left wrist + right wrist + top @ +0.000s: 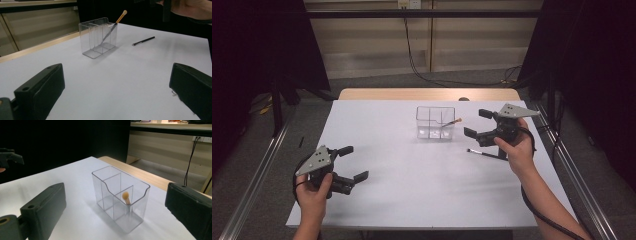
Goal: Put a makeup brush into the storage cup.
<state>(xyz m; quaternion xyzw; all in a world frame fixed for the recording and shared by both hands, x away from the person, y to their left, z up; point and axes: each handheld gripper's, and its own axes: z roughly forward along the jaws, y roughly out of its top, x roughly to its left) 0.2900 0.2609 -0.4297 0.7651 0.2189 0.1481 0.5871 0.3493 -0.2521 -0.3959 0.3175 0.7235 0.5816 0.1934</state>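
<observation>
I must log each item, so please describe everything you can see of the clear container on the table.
The clear container is a small rectangular box of see-through plastic, open on top, with inner walls making compartments and a dip in one rim. It stands upright on the white table, toward the far side. A brush with an orange tip leans inside one compartment, its tip above the rim. Nothing else touches the box.
</observation>
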